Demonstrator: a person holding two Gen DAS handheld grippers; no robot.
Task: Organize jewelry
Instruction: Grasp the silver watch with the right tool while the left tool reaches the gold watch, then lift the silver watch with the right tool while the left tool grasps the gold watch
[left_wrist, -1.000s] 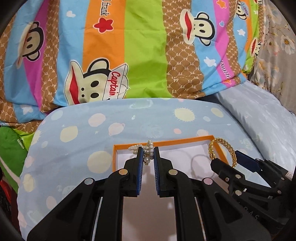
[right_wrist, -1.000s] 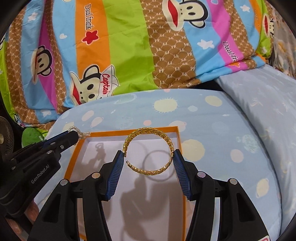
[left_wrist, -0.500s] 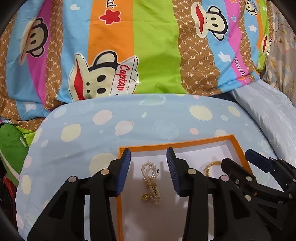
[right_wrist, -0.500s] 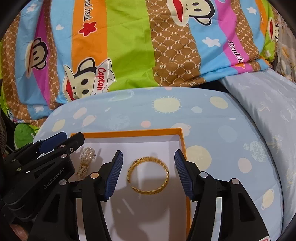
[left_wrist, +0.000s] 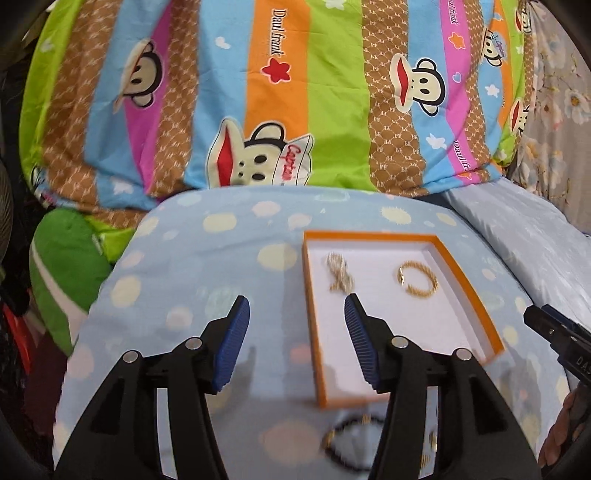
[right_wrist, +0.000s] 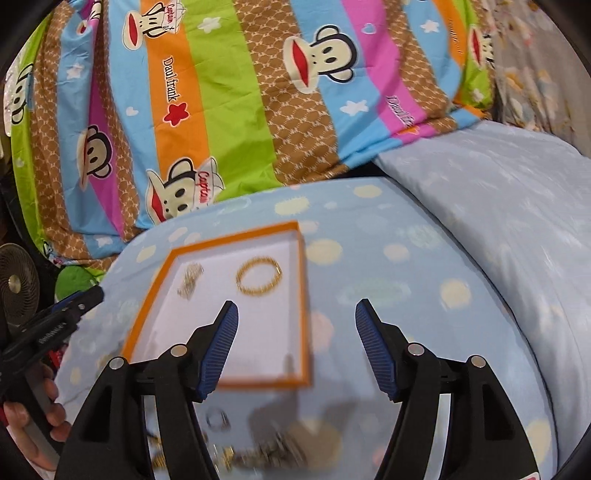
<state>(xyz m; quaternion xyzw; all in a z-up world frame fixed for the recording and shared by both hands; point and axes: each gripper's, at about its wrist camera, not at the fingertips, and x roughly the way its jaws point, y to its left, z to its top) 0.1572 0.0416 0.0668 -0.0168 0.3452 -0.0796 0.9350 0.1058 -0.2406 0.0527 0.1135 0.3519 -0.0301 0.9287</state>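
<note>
Orange-rimmed tray is sitting centre-right in the left view w/ the pearl bracelet & gold bangle lying inside, side by side, apart. Left gripper fingers are standing wide, just been opening, nothing btwn; pearls are lying just above its right finger. Right gripper is likewise spreading, empty; bangle is lying above its left finger. More jewelry, blurred, is lying at frame bottom.

Gold bangle inside orange-rimmed tray
</note>
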